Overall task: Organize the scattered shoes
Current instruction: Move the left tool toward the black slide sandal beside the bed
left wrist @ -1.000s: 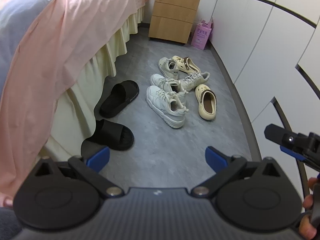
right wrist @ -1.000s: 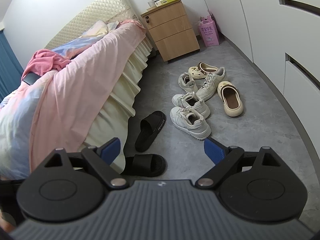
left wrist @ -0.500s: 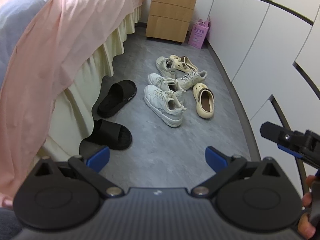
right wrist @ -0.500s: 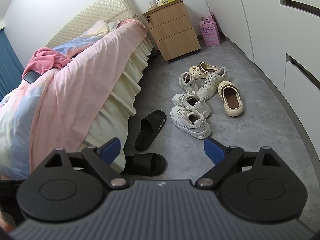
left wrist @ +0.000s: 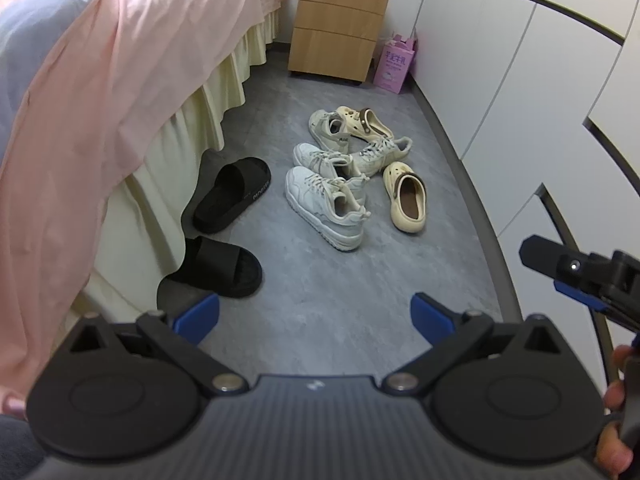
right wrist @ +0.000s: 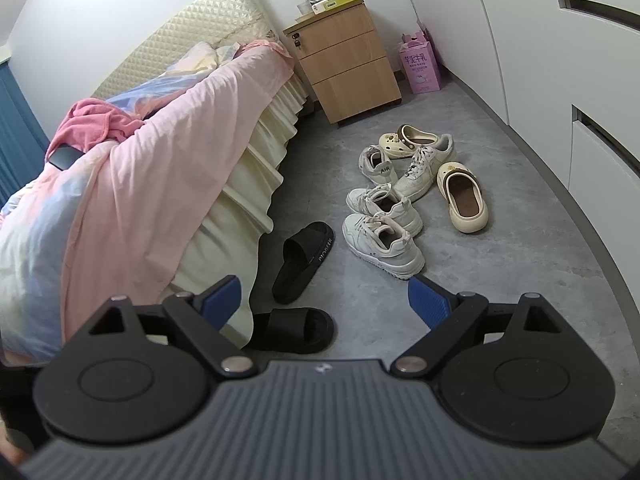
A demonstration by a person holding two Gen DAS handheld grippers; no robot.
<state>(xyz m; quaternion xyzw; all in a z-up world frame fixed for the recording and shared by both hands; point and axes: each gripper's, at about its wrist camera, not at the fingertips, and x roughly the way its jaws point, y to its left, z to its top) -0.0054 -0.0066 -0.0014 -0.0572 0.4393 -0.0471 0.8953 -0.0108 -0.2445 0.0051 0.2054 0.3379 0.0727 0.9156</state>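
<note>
Both the left gripper [left wrist: 315, 316] and the right gripper [right wrist: 324, 294] stand wide apart, holding nothing. The scattered shoes [left wrist: 352, 168] lie at 12 o'clock; black slides [left wrist: 224, 268] at 10 o'clock. Start with the nearest slide, apparently partly under the bed skirt [left wrist: 160, 184]; grip its strap squarely.

Grey floor [right wrist: 500, 280] runs between a bed [right wrist: 168, 184] draped in pink and white wardrobe doors [right wrist: 600, 60]. A wooden nightstand [right wrist: 348, 68] stands against the far white wall [right wrist: 120, 8], a pink box [right wrist: 420, 66] beside it.

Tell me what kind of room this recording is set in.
A bedroom, most likely: a bed with a quilted headboard, a wooden bedside cabinet, and white wardrobe doors along the wall, with shoes scattered on the floor.
</note>
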